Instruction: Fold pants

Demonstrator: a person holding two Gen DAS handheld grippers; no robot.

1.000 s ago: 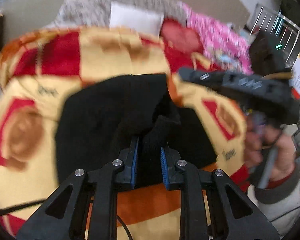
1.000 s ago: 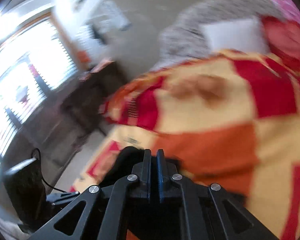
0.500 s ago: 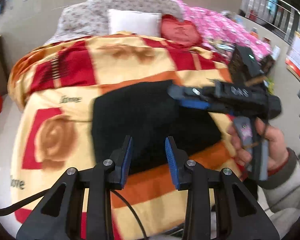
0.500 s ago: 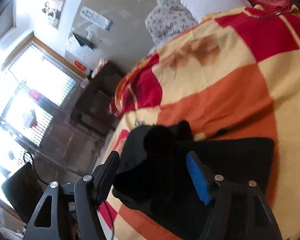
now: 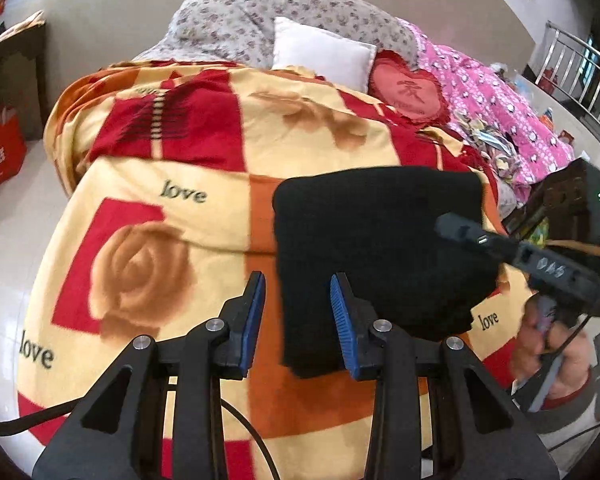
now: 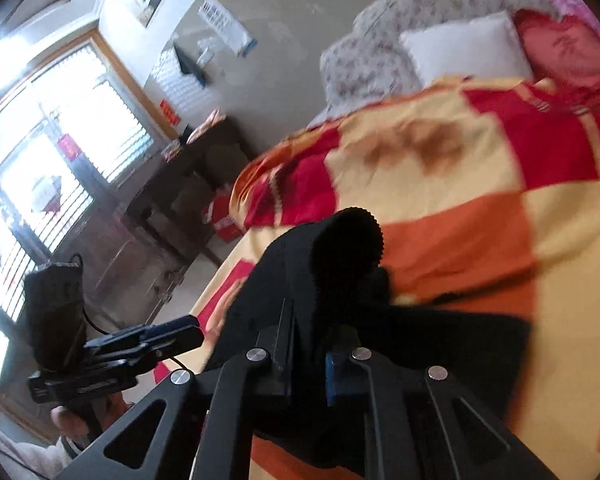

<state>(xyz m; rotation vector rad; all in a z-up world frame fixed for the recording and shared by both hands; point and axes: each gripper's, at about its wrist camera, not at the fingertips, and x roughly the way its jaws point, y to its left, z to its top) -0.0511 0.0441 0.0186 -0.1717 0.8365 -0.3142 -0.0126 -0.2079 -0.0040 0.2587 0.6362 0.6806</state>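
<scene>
The black pants (image 5: 376, 248) lie folded in a rough rectangle on the red, yellow and orange blanket (image 5: 172, 208) of the bed. My left gripper (image 5: 298, 312) is open and empty, just above the near left edge of the pants. My right gripper (image 6: 308, 356) is shut on a fold of the pants (image 6: 340, 248), which bunches up between its fingers and stands above the blanket (image 6: 460, 216). In the left wrist view the right gripper (image 5: 460, 232) reaches over the right side of the pants. The left gripper (image 6: 140, 344) shows at the lower left of the right wrist view.
A white pillow (image 5: 320, 54), a red heart cushion (image 5: 408, 92) and a pink quilt (image 5: 500, 116) lie at the head and far right of the bed. A red bag (image 5: 0, 152) stands on the floor at left. A dark wooden table (image 6: 180, 184) stands by the window.
My left gripper let go of the pants, opened and drew back. My right gripper opened over the pants half a second ago and has now closed on a fold at their edge.
</scene>
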